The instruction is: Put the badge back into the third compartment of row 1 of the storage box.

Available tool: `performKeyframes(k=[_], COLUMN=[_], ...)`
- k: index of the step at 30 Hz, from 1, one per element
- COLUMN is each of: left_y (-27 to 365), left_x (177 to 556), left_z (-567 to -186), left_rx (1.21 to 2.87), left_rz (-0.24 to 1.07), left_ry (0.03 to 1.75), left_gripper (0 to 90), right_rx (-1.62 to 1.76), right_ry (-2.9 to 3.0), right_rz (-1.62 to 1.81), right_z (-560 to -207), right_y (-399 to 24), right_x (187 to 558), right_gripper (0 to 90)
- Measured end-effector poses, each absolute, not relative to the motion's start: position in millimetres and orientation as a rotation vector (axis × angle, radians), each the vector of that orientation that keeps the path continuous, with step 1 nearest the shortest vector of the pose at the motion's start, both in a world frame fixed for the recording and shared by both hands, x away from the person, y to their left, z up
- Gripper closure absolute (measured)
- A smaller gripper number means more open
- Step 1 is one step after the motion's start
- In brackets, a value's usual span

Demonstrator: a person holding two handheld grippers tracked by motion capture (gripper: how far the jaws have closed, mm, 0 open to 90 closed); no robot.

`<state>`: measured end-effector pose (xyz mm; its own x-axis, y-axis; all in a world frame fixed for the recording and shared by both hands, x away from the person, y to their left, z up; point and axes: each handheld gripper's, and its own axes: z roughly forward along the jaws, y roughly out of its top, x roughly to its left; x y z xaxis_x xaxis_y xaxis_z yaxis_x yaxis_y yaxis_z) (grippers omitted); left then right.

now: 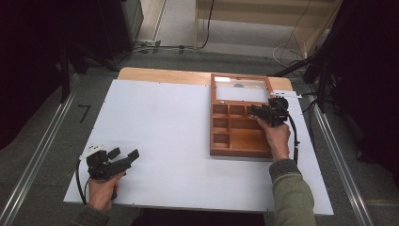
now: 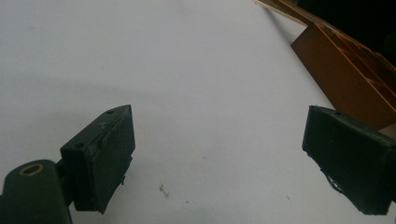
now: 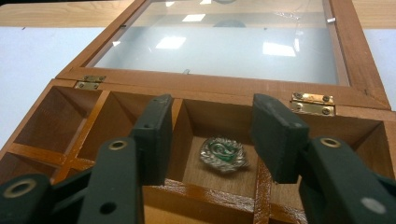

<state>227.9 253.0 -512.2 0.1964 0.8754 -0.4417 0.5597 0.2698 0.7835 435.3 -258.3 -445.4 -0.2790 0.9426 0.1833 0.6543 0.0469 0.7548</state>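
A wooden box [image 1: 240, 153] with several compartments lies open at the table's right, its glass lid [image 1: 240, 92] laid back flat behind it. In the right gripper view a silver and green badge [image 3: 223, 154] lies on the floor of a back compartment, close to the hinged wall [image 3: 210, 86]. My right gripper [image 3: 215, 109] hovers open just above that compartment, jaws on either side of the badge and clear of it; from above my right gripper [image 1: 256, 112] sits over the box's back right corner. My left gripper [image 1: 124, 153] rests open near the table's front left, with nothing between the jaws [image 2: 219, 116].
A white sheet [image 1: 164, 132] covers the wooden table. The box's side wall [image 2: 341, 74] shows far right in the left gripper view. Brass hinges [image 3: 313, 103] join lid and box. Cables and dark stands lie on the floor beyond the table.
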Motion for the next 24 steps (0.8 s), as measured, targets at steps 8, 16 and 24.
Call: performKeyframes(k=[8,16,24], left_y=[252.8,252.5,252.0], left_x=[227.9,228.0,227.8], left_z=[-512.2,-512.1,-511.9], left_rx=[1.409,1.408,1.405], left_rz=[0.375,0.374,0.373], left_ry=[1.480,1.480,1.478], left_gripper=[9.5,9.5,9.5], right_rx=[1.596,1.598,1.606], right_ry=[1.973,1.976,1.973], right_rz=[1.094,1.097,1.098], right_z=[-443.7,-442.9,-441.3], right_y=[-258.0,-259.3,-258.9], right_x=[433.6,432.8,430.7], right_gripper=[38.5,31.4,26.1])
